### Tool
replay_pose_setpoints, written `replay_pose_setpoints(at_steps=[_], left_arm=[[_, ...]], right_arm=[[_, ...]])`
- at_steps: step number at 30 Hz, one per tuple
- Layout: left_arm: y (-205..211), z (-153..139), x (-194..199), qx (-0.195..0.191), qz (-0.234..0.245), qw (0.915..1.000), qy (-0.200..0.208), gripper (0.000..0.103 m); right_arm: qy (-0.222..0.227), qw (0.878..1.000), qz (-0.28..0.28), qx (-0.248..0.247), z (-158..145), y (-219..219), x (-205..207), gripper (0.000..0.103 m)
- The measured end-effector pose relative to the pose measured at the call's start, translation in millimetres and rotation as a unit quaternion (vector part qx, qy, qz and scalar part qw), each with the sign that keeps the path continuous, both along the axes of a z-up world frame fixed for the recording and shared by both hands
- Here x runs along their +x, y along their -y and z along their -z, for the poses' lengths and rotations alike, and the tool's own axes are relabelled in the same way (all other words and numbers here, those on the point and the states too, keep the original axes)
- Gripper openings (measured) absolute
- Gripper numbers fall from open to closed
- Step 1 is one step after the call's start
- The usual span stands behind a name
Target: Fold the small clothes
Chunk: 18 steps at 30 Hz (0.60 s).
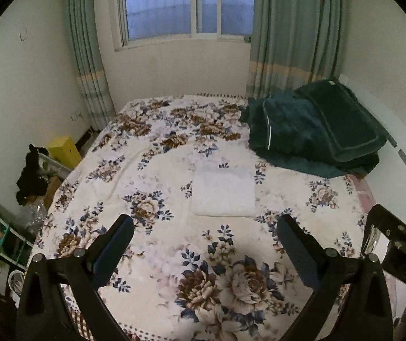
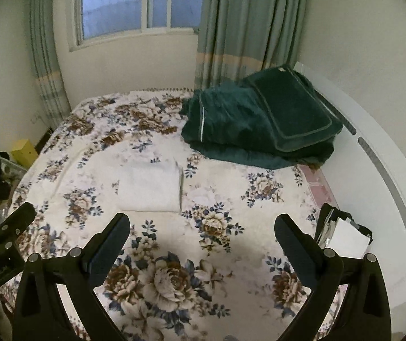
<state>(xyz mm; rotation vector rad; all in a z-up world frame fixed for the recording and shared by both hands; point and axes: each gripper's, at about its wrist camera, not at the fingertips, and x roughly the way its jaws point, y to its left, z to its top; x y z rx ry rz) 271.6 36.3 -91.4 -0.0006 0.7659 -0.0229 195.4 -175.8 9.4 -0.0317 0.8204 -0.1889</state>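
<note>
A small white garment (image 1: 223, 193) lies folded into a neat rectangle on the floral bedspread (image 1: 174, 255), in the middle of the bed. It also shows in the right wrist view (image 2: 149, 189), left of centre. My left gripper (image 1: 205, 227) is open and empty, held above the bed a little short of the garment. My right gripper (image 2: 202, 226) is open and empty too, nearer the bed's front and to the right of the garment. Neither gripper touches the cloth.
A pile of dark green bedding (image 1: 316, 133) sits at the back right of the bed, also in the right wrist view (image 2: 259, 122). A white headboard (image 2: 373, 153) runs along the right. A dark bag with white paper (image 2: 342, 233) lies at the right edge. A yellow box (image 1: 64, 150) and clutter stand left.
</note>
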Motion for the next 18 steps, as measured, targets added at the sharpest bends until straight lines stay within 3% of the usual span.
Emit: replay_pose_setpoints(at_steps=[9,18], left_arm=[[1.5,-40.3,-42.4,0.002,0.004,0.9994,0.036,0.103],[-3.5,-54.5,-60.5,0.0,-0.013,0.9985,0.053,0.103]], right_arm=[[0.043,0.999,-0.014,0.0,-64.5,-3.9,-61.4,0.103],[0.056,0.998,-0.02,0.001,-87.3,-1.5,-85.1,0.103]])
